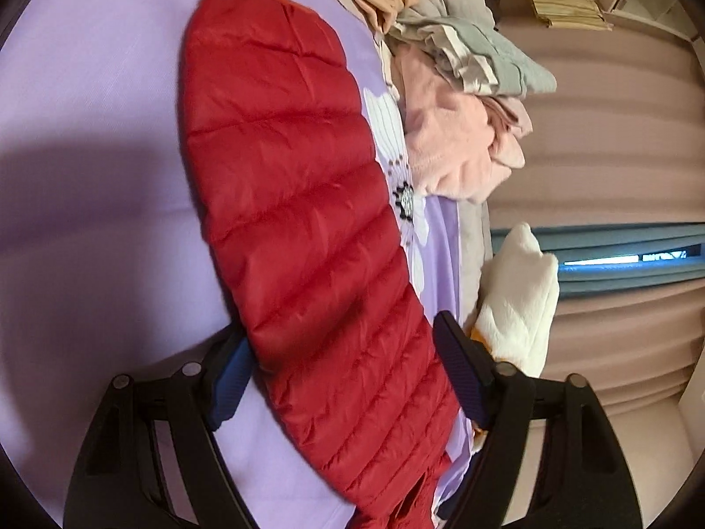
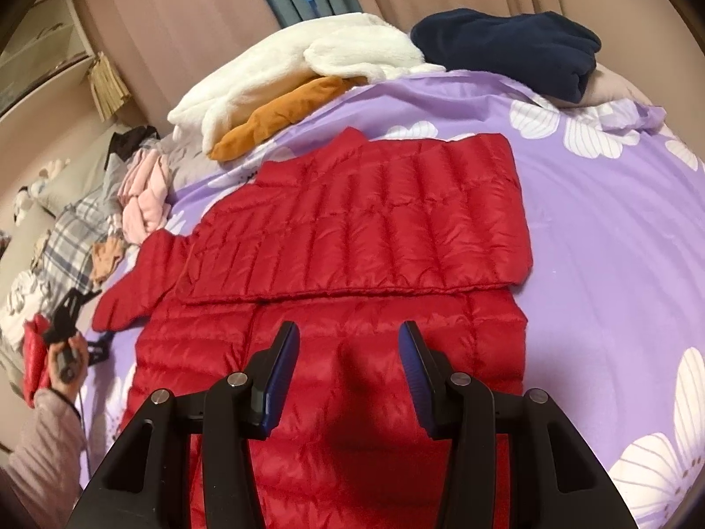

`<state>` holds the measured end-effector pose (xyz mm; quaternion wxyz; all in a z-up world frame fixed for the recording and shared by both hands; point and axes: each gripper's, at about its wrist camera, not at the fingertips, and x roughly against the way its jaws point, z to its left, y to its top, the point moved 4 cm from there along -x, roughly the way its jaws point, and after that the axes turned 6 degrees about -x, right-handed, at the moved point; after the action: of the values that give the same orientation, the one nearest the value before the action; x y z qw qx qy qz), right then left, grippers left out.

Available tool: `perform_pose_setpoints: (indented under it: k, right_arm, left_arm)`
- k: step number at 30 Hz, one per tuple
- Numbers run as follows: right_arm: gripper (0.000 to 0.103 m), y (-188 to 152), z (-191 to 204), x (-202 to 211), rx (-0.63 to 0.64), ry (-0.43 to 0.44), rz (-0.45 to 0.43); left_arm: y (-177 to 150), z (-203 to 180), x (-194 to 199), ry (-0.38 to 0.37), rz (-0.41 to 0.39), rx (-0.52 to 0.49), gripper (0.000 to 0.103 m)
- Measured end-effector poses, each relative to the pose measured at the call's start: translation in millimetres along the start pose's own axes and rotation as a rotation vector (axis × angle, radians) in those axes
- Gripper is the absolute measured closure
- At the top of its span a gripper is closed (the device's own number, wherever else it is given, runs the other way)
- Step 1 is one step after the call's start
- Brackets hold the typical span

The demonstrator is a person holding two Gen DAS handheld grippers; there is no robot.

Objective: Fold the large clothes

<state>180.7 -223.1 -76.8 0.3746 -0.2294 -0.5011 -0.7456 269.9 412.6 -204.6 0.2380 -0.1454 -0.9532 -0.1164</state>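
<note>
Left wrist: red jacket sleeve (image 1: pixel 299 203) (cuff cut off), blurred.

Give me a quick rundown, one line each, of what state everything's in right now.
red puffer jacket: flat on bed, one side folded over
sleeve: stretched out between left gripper's pads
left gripper: open around sleeve
right gripper: open, empty, above jacket
white fleece: folded
navy garment: folded
pink clothes: crumpled heap

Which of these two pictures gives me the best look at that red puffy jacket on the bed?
The right wrist view: it shows the red jacket spread on the purple sheet, one side folded across the body, a sleeve sticking out. The left wrist view shows only one long quilted sleeve up close.
</note>
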Motion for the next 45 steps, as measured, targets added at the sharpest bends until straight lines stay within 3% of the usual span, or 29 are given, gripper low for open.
perform_pose_setpoints:
  k: [1,2,3,4,7,9,12,18,24,28,31,37,40,42,45]
  right_arm:
    - [0.056,-0.4,0.6,-0.7,0.002,-0.002,0.002]
    - [0.056,-1.0,0.9,-1.4,0.004,-0.007,0.004]
    - [0.056,-1.8,1.7,-2.1,0.008,-0.011,0.006]
    - [0.056,-2.8,2.3,-2.2,0.011,-0.015,0.007]
    - [0.056,-4.4,3.0,-1.7,0.019,-0.016,0.013]
    - [0.056,-4.7,2.7,0.7,0.028,-0.026,0.008]
    - [0.056,-4.6,1.9,3.4,0.026,-0.026,0.006]
    - [0.056,-12.4,-2.6,3.1,-0.001,-0.018,0.022]
    - [0.056,-18.2,-2.2,10.4,-0.009,0.004,0.016]
    - [0.056,-20.8,-7.0,20.3,-0.029,0.012,-0.002]
    - [0.056,-22.4,-14.2,25.6,-0.053,0.015,-0.008]
    - [0.056,-27.3,-30.6,27.6,-0.11,0.006,-0.006]
    - [0.056,-27.1,-39.5,29.5,-0.154,0.003,-0.015]
    - [0.056,-25.4,-46.8,34.4,-0.182,0.002,-0.038]
    - [0.056,-22.8,-55.4,41.1,-0.21,0.005,-0.06]
  left_arm:
    - [2.1,-0.4,-1.4,0.015,-0.001,-0.004,0.036]
    - [3.9,0.3,-2.3,0.043,-0.002,-0.012,0.052]
    - [5.2,2.5,-3.7,0.072,0.001,-0.014,0.076]
    - [6.5,5.7,-5.5,0.101,0.005,-0.01,0.086]
    - [8.7,11.1,-5.9,0.168,0.015,-0.021,0.091]
    - [9.7,2.2,-0.3,0.217,-0.003,-0.079,0.093]
    - [6.2,-30.4,13.0,0.231,-0.036,-0.209,0.095]
    - [-38.0,-143.2,42.1,0.25,-0.13,-0.68,0.096]
    - [-131.3,-233.2,54.9,0.181,-0.161,-1.089,0.095]
    - [-223.7,-263.0,37.1,0.13,-0.088,-1.353,0.093]
    - [-282.2,-262.9,17.3,0.103,-0.003,-1.483,0.093]
    - [-384.0,-229.9,-23.5,0.085,0.219,-1.673,0.092]
    - [-431.7,-209.0,-43.9,0.121,0.321,-1.819,0.09]
    - [-450.4,-200.8,-54.2,0.12,0.39,-1.852,0.09]
    - [-465.4,-193.0,-57.1,0.067,0.502,-1.825,0.086]
